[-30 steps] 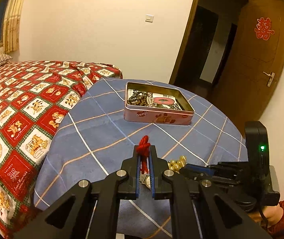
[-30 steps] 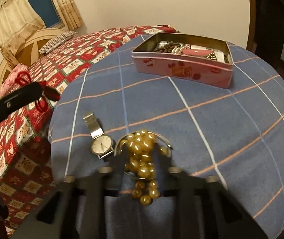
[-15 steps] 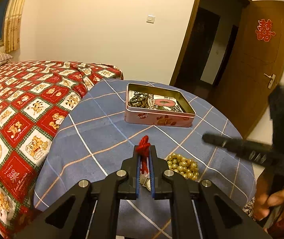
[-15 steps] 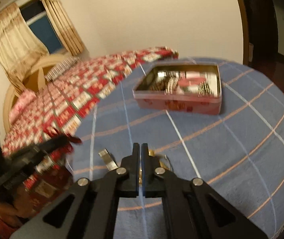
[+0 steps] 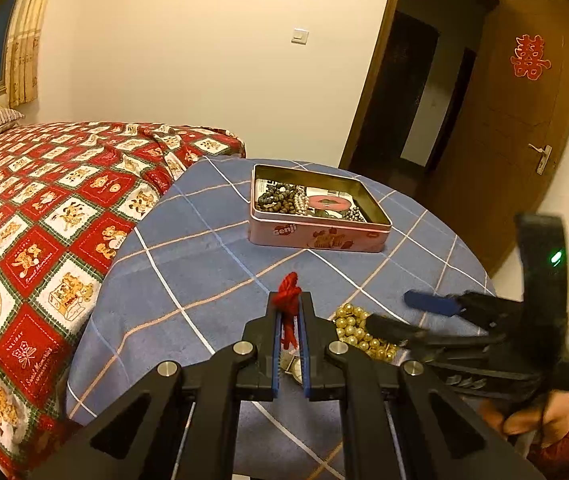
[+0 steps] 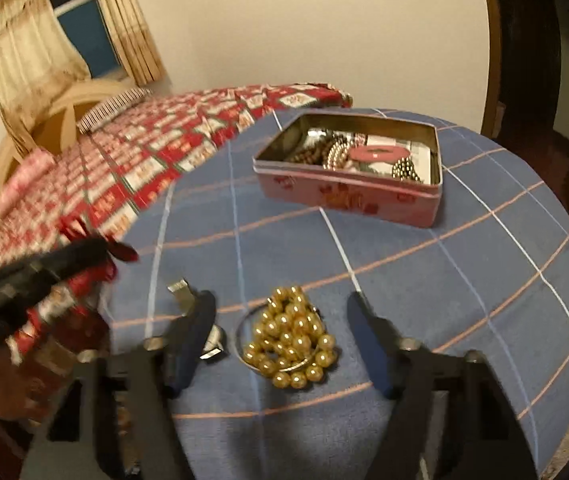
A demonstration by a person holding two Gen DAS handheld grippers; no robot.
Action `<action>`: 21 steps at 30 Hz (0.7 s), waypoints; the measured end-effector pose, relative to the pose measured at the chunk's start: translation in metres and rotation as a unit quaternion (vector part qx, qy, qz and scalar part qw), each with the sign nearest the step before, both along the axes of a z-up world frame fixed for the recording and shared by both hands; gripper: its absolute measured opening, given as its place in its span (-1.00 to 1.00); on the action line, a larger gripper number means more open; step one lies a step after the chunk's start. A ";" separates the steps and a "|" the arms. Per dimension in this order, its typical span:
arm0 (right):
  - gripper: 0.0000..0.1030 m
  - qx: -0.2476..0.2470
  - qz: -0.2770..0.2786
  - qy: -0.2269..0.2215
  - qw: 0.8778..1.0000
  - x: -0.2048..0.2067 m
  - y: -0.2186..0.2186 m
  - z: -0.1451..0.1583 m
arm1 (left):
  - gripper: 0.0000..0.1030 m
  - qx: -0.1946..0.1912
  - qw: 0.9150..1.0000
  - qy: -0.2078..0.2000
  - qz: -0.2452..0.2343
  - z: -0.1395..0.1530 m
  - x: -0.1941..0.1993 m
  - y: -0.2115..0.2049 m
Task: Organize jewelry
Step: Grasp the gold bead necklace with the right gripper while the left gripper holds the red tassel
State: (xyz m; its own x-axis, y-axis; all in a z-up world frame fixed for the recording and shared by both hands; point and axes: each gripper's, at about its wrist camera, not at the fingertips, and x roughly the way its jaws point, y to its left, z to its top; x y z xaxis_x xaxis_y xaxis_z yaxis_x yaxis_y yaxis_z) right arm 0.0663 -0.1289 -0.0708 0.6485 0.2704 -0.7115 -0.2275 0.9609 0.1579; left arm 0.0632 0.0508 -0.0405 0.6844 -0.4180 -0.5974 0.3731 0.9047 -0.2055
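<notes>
My left gripper (image 5: 289, 304) is shut on a red cord bracelet (image 5: 288, 292) and holds it above the near part of the blue checked table (image 5: 204, 264). My right gripper (image 6: 282, 306) is open, its fingers on either side of a gold bead bracelet (image 6: 292, 336) lying on the cloth; the bracelet also shows in the left wrist view (image 5: 358, 330). A silver wristwatch (image 6: 204, 320) lies just left of the beads, partly hidden by the left finger. A pink tin (image 5: 318, 214), open and holding several pieces of jewelry, stands further back; it also shows in the right wrist view (image 6: 348, 184).
A bed with a red patterned quilt (image 5: 44, 208) lies against the table's left side. A brown door (image 5: 524, 128) and a dark doorway stand behind on the right. The table's edge drops off near both grippers.
My right gripper was shut half a second ago and is now open, lowered around the gold beads. My left gripper has kept still with the red cord.
</notes>
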 end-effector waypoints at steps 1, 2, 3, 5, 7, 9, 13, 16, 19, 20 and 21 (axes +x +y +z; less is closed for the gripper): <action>-0.06 -0.010 0.006 0.005 1.000 0.002 0.003 -0.005 | -0.88 -0.001 1.000 0.001 0.001 0.000 0.001 0.000; -0.41 -0.020 0.009 0.015 1.000 0.004 0.005 -0.010 | -0.88 -0.002 1.000 0.002 0.002 0.000 0.001 0.001; -0.47 -0.029 0.011 0.028 0.999 0.008 0.007 -0.015 | -0.88 -0.003 1.000 0.003 0.002 -0.001 0.002 0.001; -0.47 -0.038 0.009 0.034 0.999 0.012 0.006 -0.023 | -0.88 -0.002 1.000 0.003 0.001 -0.001 0.002 0.000; -0.46 -0.040 0.006 0.040 0.998 0.014 0.003 -0.027 | -0.88 -0.001 1.000 0.004 0.000 -0.002 0.002 -0.001; -0.44 -0.040 0.011 0.050 0.998 0.014 0.003 -0.030 | -0.88 0.000 1.000 0.004 0.000 -0.003 0.002 -0.002; -0.53 -0.037 0.010 0.050 0.998 0.013 0.000 -0.030 | -0.88 0.001 1.000 0.007 -0.002 -0.004 0.002 -0.004; -0.75 -0.039 0.005 0.043 0.998 0.012 -0.001 -0.026 | -0.88 0.002 1.000 0.006 -0.003 -0.004 0.002 -0.005; -0.75 -0.016 -0.013 0.025 0.999 0.013 -0.010 -0.014 | -0.88 0.001 1.000 0.005 -0.002 -0.003 0.003 -0.004; -0.75 -0.003 -0.018 0.022 1.000 0.014 -0.014 -0.010 | -0.88 0.000 1.000 0.005 -0.002 -0.003 0.003 -0.004; -0.75 0.017 -0.023 0.016 0.999 0.014 -0.021 -0.003 | -0.88 0.001 1.000 0.005 -0.001 -0.003 0.004 -0.005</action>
